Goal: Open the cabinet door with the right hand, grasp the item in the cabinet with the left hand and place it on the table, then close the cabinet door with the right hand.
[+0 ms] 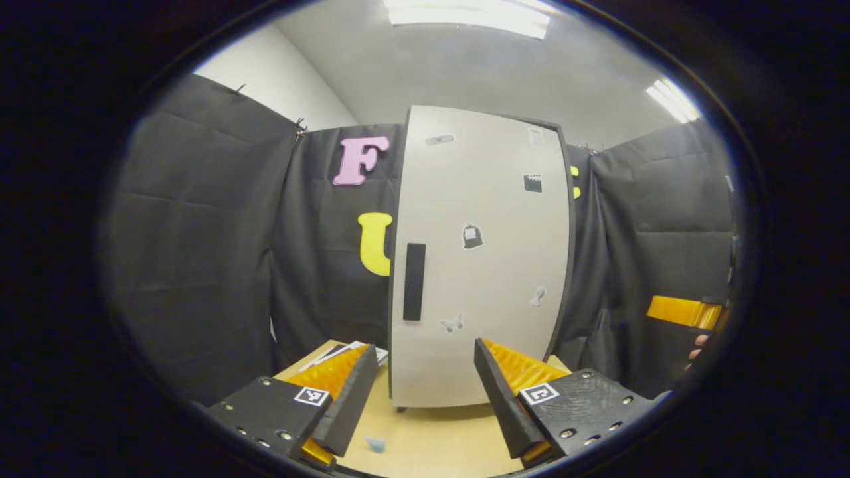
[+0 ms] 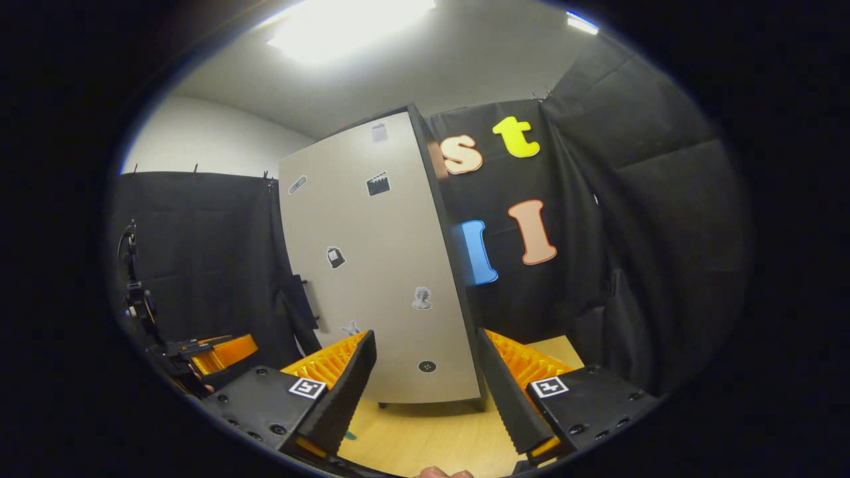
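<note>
Fingers: both pairs spread wide, nothing between them. Right gripper (image 2: 425,392) hangs above the worktop (image 2: 425,438), facing the cabinet (image 2: 378,265) at a slant. Left gripper (image 1: 422,398) faces the same cabinet nearly square on.

Cabinet door (image 1: 485,265): pale panel, dark edging, shut flush; several small stickers scattered over it. The cabinet stands upright on the worktop with the booth's black cloth behind.

Handle (image 1: 414,281): dark bar, long axis vertical, set close to the door's left edge at about mid-height. In the right gripper view the handle (image 2: 299,302) shows edge-on, standing proud of the door, up and to the left of that gripper's fingers and well apart from them.

Item to be fetched: presumably behind the shut door; not visible, kind unknown.

Step in hand, as judged: opening not yet begun. The right fingers would need to travel up and leftward across the door face and straddle the bar from either side, since it runs vertically. The left pair sits more directly before the handle, yet the task gives the door to the right.

Small bluish scrap (image 1: 375,443) on the worktop near the left fingers; cannot identify.
</note>
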The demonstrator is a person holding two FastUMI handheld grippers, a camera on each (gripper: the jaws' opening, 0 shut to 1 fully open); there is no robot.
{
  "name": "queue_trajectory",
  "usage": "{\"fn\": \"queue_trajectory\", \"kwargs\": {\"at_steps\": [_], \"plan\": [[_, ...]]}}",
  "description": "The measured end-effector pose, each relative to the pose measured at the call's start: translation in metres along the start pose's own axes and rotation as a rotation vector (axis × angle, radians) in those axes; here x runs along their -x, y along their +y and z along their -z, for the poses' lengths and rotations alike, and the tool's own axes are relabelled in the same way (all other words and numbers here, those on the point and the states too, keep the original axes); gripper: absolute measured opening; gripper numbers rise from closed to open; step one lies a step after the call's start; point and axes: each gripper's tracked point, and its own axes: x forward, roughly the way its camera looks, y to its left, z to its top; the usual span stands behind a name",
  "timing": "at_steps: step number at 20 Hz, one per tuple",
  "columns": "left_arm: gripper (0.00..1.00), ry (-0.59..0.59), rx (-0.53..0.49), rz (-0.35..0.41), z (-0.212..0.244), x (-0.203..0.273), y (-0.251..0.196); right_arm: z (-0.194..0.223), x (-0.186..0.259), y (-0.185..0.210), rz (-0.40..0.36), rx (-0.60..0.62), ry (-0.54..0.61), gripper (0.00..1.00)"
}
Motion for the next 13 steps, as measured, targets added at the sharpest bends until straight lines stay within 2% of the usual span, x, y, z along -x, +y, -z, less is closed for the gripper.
{"fn": "queue_trajectory", "kwargs": {"at_steps": [1, 3, 5, 13], "plan": [[0.88, 0.003, 0.002, 0.002, 0.001, -0.002, -0.001, -0.001, -0.005, 0.000, 0.000, -0.012, -0.002, 0.92], [0.88, 0.006, 0.012, 0.002, 0.004, -0.007, 0.003, 0.002, -0.013, 0.000, 0.010, -0.033, -0.003, 0.98], [0.88, -0.006, 0.020, -0.004, 0.003, -0.013, 0.010, 0.006, -0.022, 0.001, 0.030, -0.046, 0.001, 0.98], [0.88, -0.051, 0.014, 0.040, 0.011, -0.051, 0.033, 0.032, -0.042, 0.000, 0.165, -0.046, 0.012, 0.98]]}}
